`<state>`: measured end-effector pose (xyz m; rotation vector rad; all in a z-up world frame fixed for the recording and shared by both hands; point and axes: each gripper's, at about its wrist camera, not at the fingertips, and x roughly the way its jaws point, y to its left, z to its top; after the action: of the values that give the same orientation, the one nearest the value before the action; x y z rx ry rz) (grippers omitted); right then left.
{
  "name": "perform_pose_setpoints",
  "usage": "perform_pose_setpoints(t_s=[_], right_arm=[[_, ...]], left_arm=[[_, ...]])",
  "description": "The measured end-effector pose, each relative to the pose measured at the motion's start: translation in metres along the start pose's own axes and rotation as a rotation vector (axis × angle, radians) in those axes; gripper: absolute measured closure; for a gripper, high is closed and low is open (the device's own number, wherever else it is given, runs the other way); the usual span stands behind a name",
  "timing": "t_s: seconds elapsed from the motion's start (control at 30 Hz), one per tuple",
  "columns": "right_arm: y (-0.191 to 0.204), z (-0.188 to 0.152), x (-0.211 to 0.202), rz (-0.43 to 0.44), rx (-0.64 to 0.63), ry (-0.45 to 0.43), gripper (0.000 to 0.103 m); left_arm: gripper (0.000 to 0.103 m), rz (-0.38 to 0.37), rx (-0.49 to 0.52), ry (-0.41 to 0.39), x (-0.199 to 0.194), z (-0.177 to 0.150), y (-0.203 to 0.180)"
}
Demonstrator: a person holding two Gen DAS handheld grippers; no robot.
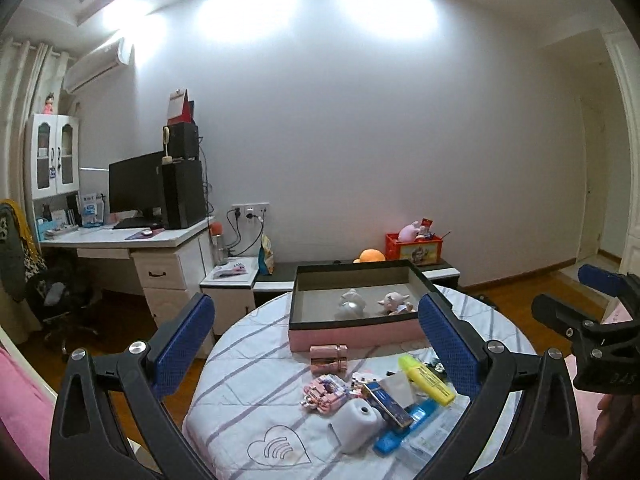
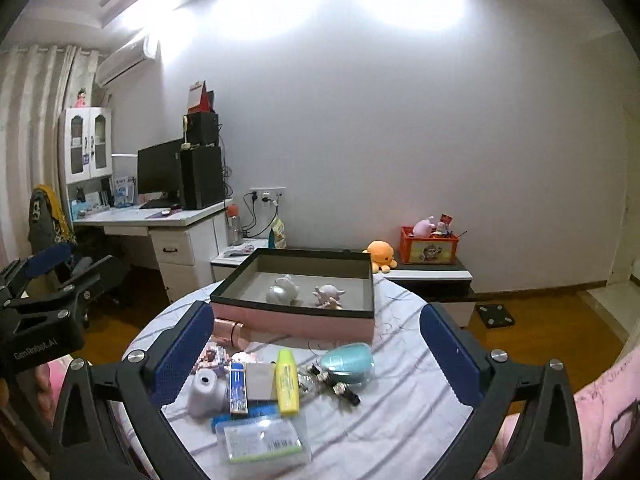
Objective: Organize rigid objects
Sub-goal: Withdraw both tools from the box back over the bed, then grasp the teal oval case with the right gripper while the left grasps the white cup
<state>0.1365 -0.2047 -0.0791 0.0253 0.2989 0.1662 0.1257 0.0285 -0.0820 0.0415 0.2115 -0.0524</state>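
Note:
A round table with a striped cloth [image 1: 256,364] [image 2: 400,408] carries a pink box with a dark rim [image 1: 356,334] [image 2: 292,320]. Two small figurines [image 1: 352,302] [image 2: 282,290] lie inside it. In front of the box lie a rose-gold cylinder [image 1: 329,358] [image 2: 228,332], a yellow highlighter [image 1: 428,378] [image 2: 287,382], a white rounded object [image 1: 356,424] [image 2: 202,394], a blue pen box [image 1: 388,400] [image 2: 238,390], a pink toy [image 1: 324,392] and a teal case [image 2: 348,362]. My left gripper [image 1: 316,344] is open above the table. My right gripper [image 2: 316,348] is open too, empty.
A clear plastic case [image 2: 262,438] lies at the table's near edge. A desk with a monitor [image 1: 136,188] stands at the left. A low cabinet with a red toy crate [image 1: 414,250] and an orange plush [image 2: 380,254] stands behind the table. Wooden floor [image 2: 540,320] lies to the right.

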Motion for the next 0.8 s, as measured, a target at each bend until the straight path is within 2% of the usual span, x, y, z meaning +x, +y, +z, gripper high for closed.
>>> perform_pose_setpoints(t_s=[0.23,0.37,0.6,0.8], right_arm=[[-0.006,-0.003,-0.014,-0.039,0.008,-0.009,0.0],[-0.009,-0.011,-0.013,-0.047,0.007,0.008,0.0],[-0.017,-0.037,0.007,-0.05,0.031,0.103,0.0],[-0.029,-0.055,0.027,-0.064,0.053,0.172,0.0]], left_arm=[[0.0,-0.007,0.035,0.022,-0.004,-0.008,-0.008],[0.0,0.009,0.029,0.064,0.005,-0.019,-0.006],[0.0,-0.014,0.025,0.182,0.033,-0.05,-0.007],[0.0,-0.045,0.044,0.345,0.072,-0.093,-0.012]])
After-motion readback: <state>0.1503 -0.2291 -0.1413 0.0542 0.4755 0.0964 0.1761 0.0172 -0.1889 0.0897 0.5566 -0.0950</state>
